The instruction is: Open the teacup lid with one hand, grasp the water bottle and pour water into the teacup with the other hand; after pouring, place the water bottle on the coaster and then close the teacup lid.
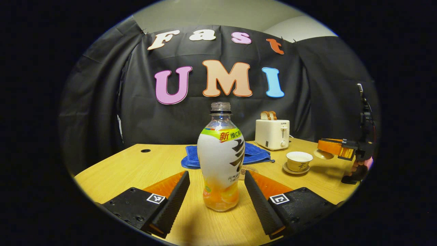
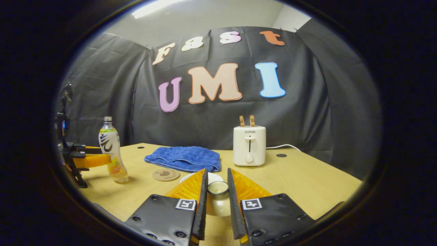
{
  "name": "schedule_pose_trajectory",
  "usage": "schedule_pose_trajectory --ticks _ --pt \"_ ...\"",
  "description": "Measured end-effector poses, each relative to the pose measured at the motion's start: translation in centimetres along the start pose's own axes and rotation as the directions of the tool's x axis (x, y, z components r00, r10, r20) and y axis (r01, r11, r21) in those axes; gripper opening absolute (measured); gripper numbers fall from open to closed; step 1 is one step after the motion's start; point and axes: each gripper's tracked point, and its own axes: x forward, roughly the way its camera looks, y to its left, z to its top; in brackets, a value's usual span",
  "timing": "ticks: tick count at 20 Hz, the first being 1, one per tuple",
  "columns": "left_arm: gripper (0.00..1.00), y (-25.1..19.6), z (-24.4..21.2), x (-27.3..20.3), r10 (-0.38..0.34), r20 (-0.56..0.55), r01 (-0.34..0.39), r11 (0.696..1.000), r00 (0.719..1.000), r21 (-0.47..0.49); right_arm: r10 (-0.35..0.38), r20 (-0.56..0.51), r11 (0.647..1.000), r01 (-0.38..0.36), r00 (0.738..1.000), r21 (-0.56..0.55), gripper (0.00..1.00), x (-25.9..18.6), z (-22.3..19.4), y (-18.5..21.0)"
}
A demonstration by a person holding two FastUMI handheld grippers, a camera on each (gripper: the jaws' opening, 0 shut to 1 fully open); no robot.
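Observation:
An uncapped water bottle (image 1: 220, 160) with a little orange drink at its base stands on the table between the fingers of my left gripper (image 1: 216, 174). That gripper is open, with a gap on the left side. In the right gripper view the bottle (image 2: 111, 153) and the left gripper (image 2: 102, 154) sit at far left. The teacup (image 1: 299, 161) stands uncovered on its saucer. My right gripper (image 2: 217, 172) is shut on the knob of the teacup lid (image 2: 217, 188), held just right of the cup (image 2: 215, 177). A round cork coaster (image 2: 166, 174) lies between bottle and cup.
A white toaster (image 2: 249, 146) with bread slices stands at the back of the wooden table (image 2: 307, 184). A folded blue cloth (image 2: 184, 158) lies in front of the black wall. A hand holds the right gripper (image 1: 321, 148) at the right edge.

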Motion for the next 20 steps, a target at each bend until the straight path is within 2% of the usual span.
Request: schedule_pose_trajectory --ticks 7,11,13,15,18,20 --pt "0.92 -0.3 -0.2 2.6 0.014 -0.027 -0.014 1.000 1.000 0.006 -0.036 0.002 0.999 0.036 0.999 -0.002 0.34 -1.8 0.2 -2.1" --pt "0.79 0.0 -0.6 3.5 0.036 -0.049 -0.036 0.999 0.998 0.015 -0.029 0.001 1.000 0.029 1.000 -0.003 0.34 -2.4 0.2 -2.4" --pt "0.67 0.0 -0.8 3.4 0.043 -0.060 -0.042 0.999 0.997 0.023 -0.037 0.002 0.999 0.037 0.999 -0.003 0.34 -2.6 0.1 -2.9" --pt "0.64 -0.3 -0.9 3.6 0.041 -0.061 -0.038 0.998 0.997 0.040 -0.046 0.002 0.999 0.046 0.999 -0.004 0.34 -2.5 0.1 -3.2" --pt "0.61 -1.6 -0.8 4.3 0.045 -0.075 -0.034 0.989 0.996 0.144 -0.055 0.003 0.998 0.055 0.998 -0.004 0.34 -2.4 0.1 -3.5" --pt "0.59 -2.5 -0.2 4.9 0.048 -0.078 -0.025 0.962 0.996 0.272 -0.066 0.004 0.998 0.066 0.998 -0.005 0.34 -2.3 0.1 -3.8"
